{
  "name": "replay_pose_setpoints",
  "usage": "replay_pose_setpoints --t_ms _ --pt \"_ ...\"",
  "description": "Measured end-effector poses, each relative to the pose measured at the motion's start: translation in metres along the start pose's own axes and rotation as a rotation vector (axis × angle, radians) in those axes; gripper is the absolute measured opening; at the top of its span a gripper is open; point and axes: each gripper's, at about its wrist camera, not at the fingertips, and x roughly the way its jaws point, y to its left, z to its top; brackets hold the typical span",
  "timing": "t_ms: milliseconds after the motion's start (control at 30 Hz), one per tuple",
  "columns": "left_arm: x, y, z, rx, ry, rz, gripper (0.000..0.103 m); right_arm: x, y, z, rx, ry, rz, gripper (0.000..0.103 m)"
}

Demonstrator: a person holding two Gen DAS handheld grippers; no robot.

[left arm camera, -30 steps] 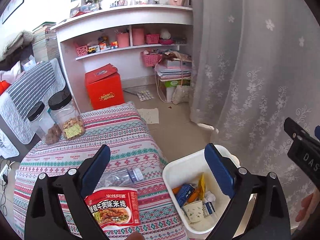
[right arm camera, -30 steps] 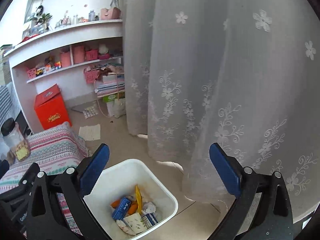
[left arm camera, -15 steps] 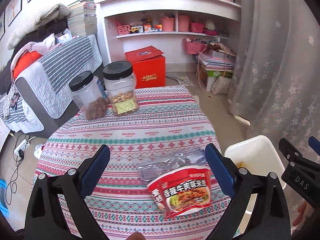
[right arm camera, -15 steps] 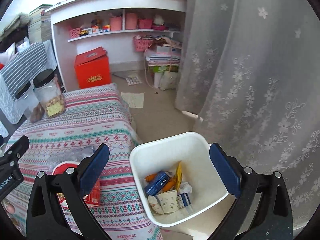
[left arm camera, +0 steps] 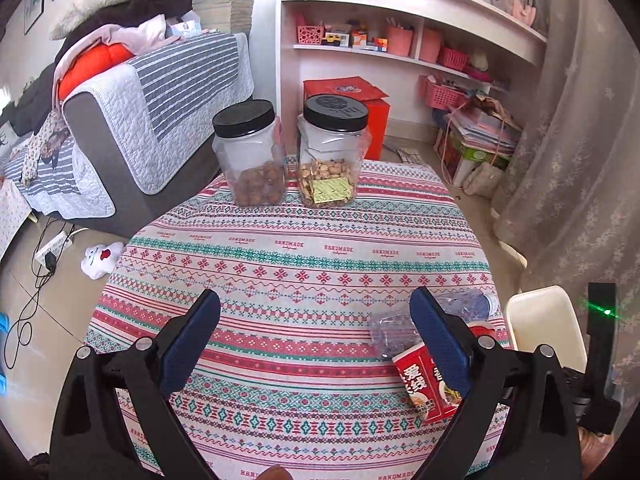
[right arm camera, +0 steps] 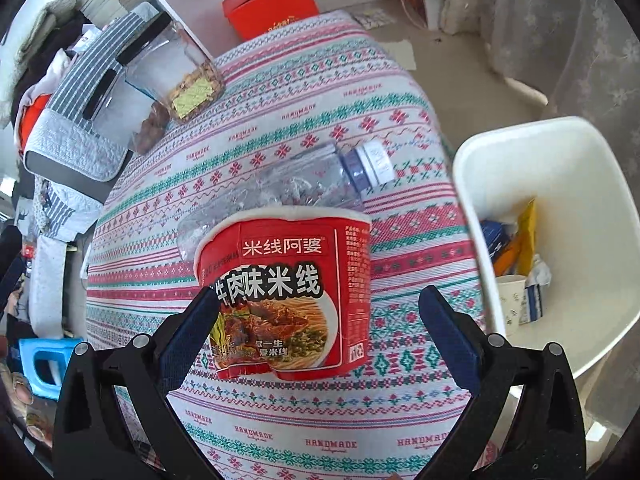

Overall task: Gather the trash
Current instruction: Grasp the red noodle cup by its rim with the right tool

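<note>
A red instant-noodle cup (right arm camera: 288, 288) lies on its side on the patterned tablecloth (right arm camera: 304, 92), with a crushed clear plastic bottle (right arm camera: 304, 184) just beyond it. My right gripper (right arm camera: 320, 328) is open, its fingers on either side of the cup's lower half, close above it. The cup (left arm camera: 420, 380) and bottle (left arm camera: 460, 308) also show at the right of the left wrist view, partly behind a finger. My left gripper (left arm camera: 316, 344) is open and empty over the middle of the table. A white bin (right arm camera: 560, 240) holding trash stands off the table's right edge.
Two black-lidded clear jars of snacks (left arm camera: 252, 156) (left arm camera: 332, 152) stand at the table's far edge. Beyond are a grey sofa (left arm camera: 152, 92), a red box (left arm camera: 360, 96) and white shelves (left arm camera: 400, 20). A lace curtain (left arm camera: 580, 140) hangs on the right.
Both grippers have swung left, away from the bin and over the table. The right gripper has dropped close to the noodle cup, which now sits between its open fingers.
</note>
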Motion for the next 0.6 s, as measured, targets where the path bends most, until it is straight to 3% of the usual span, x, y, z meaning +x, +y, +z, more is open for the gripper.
replay_pose_setpoints --t_ms 133,300,467,600 --pt "0.008 0.027 0.0 -0.053 0.041 -0.006 0.093 0.019 0.005 0.0 0.011 0.057 0.104 0.096" --pt "0.014 0.047 0.001 -0.098 0.064 -0.003 0.093 0.041 0.024 -0.005 0.005 0.132 0.146 0.095" --pt "0.02 0.049 0.0 -0.098 0.079 -0.009 0.093 0.038 0.054 -0.012 -0.06 0.13 0.146 0.073" --pt "0.034 0.047 0.003 -0.109 0.135 -0.039 0.093 0.018 0.065 -0.016 -0.102 0.08 0.135 0.071"
